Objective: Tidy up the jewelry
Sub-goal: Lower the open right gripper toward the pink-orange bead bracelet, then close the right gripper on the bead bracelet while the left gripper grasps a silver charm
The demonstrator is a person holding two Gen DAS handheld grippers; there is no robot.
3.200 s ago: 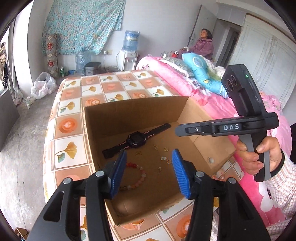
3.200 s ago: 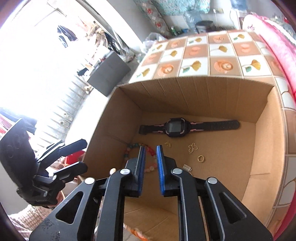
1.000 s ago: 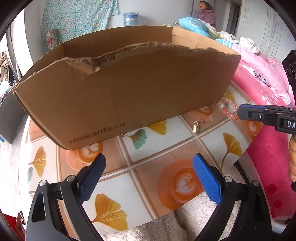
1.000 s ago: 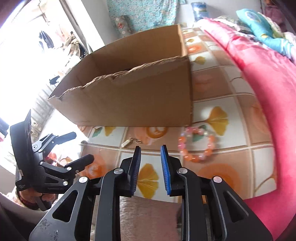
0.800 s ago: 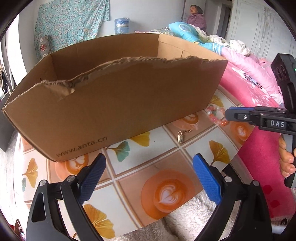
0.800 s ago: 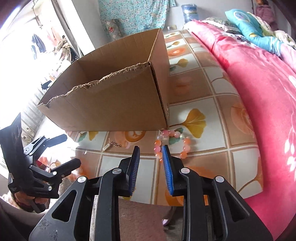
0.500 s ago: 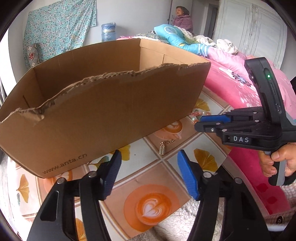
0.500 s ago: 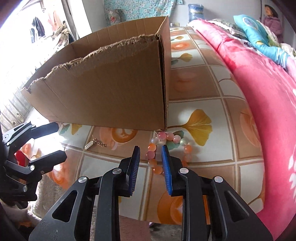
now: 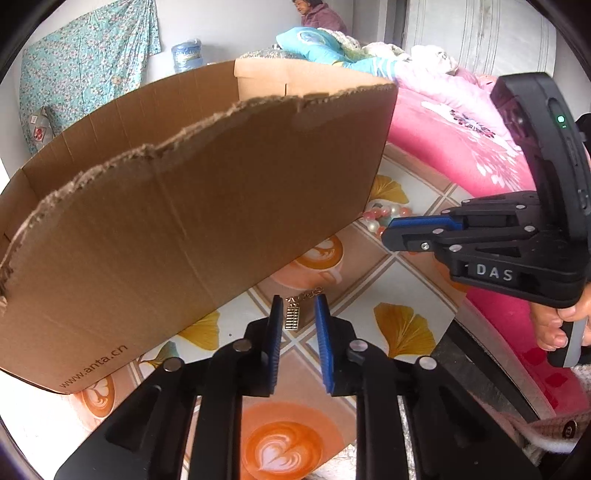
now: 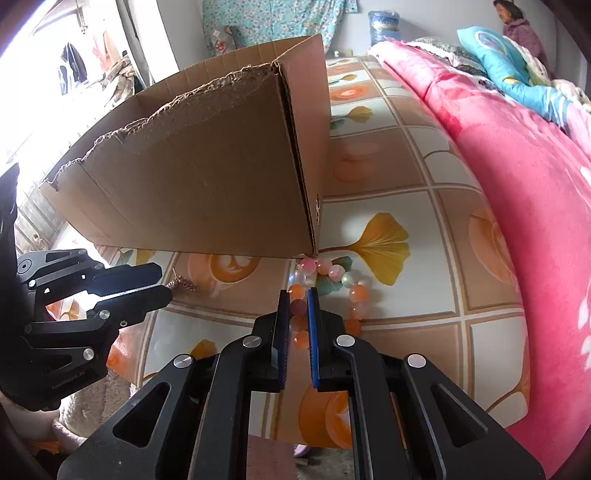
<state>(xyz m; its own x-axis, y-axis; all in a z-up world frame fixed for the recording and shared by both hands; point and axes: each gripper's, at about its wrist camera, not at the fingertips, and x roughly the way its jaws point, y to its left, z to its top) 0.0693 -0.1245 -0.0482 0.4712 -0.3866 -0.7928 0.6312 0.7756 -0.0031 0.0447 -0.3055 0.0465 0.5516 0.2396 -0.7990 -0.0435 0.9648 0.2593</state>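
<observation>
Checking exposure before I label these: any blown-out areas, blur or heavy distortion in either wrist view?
Right wrist view: the upper-left window area is blown out white; the cardboard box and bead bracelet stay sharp. Left wrist view: even light, no clipping, the small gold charm is crisp. Both views: strong fisheye bending at the edges, dark corners.

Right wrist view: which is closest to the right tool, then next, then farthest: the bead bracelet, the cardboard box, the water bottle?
1. bead bracelet, between the right tool's pads.
2. cardboard box, just behind, to the left.
3. water bottle, far back by the wall.
</observation>
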